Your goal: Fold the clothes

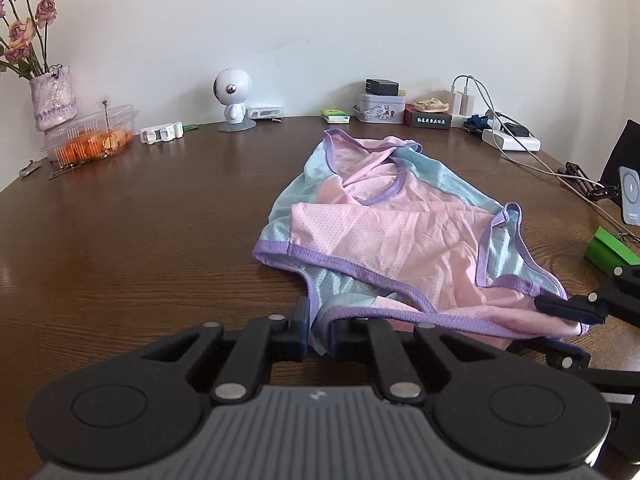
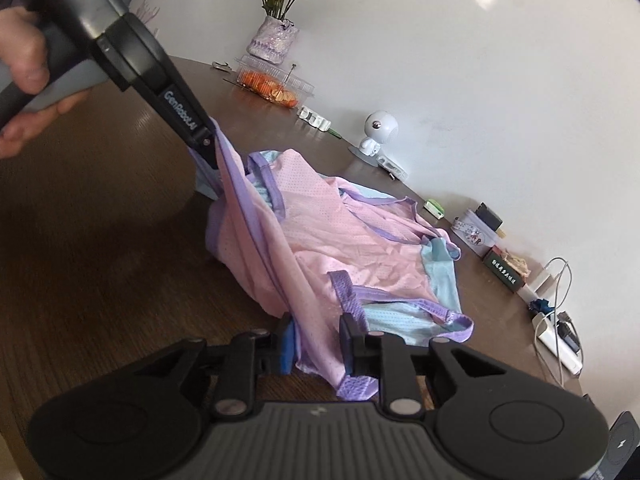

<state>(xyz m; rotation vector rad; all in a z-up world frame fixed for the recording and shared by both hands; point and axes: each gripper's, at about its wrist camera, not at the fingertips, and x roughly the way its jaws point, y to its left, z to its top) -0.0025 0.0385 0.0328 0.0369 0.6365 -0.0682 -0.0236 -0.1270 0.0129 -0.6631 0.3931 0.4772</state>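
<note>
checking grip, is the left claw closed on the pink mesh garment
Yes, the left claw pinches the purple-trimmed edge of the pink mesh garment.

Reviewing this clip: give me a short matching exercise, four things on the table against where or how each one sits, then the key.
Things:
1. left gripper
2. clear box of orange fruit
3. white robot figurine
4. power strip

States:
A. by the wall, right end of the table, chargers and cables plugged in
B. beside the vase of dried roses
C. shut on the purple hem of the garment
D. standing upright on a round base by the wall

Pairs: 1-C, 2-B, 3-D, 4-A
</note>
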